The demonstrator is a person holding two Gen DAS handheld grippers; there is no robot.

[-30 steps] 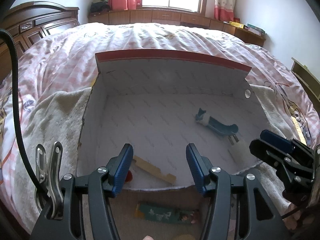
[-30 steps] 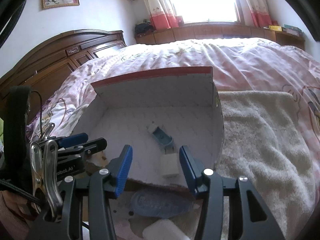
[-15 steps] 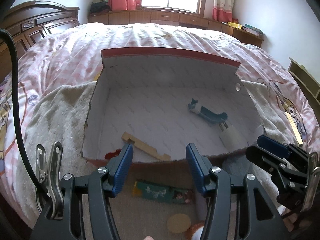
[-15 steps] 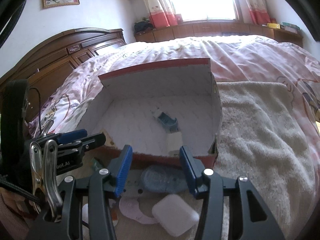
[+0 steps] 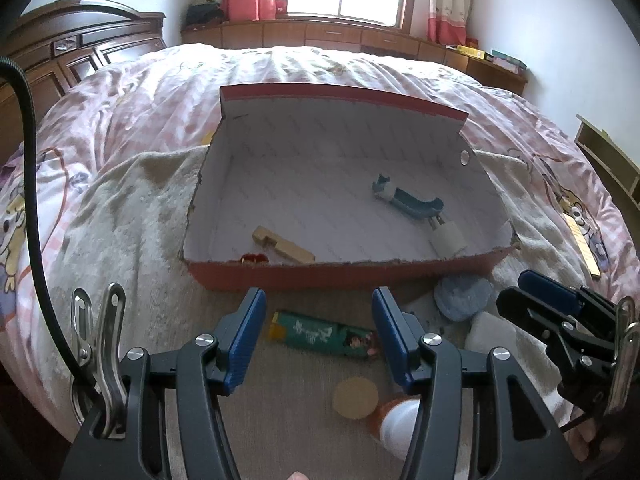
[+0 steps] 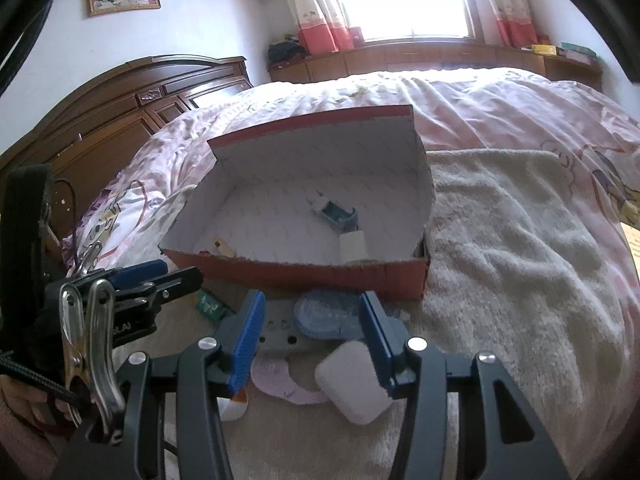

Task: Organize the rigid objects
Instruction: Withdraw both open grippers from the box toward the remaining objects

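A red cardboard box (image 5: 340, 276) (image 6: 304, 272) with a white inside lies open on the bed. In it are a blue clip-like object (image 5: 412, 202) (image 6: 336, 213), a white plug (image 5: 448, 238) (image 6: 353, 247), a wooden piece (image 5: 282, 245) and a small red thing (image 5: 254, 258). My left gripper (image 5: 318, 338) is open and empty above a green packet (image 5: 326, 334). My right gripper (image 6: 310, 338) is open and empty above a white case (image 6: 354, 382) and a blue oval object (image 6: 328, 314).
Before the box on the beige towel (image 6: 512, 240) lie a tan disc (image 5: 355, 397), an orange-and-white bottle (image 5: 398, 424), a pink pad (image 6: 280, 380) and a grey perforated piece (image 6: 280, 332). A dark wooden headboard (image 6: 132, 120) stands at left.
Both grippers have drawn back from the box toward me. More loose objects in front of the box have come into view. Both stay open.
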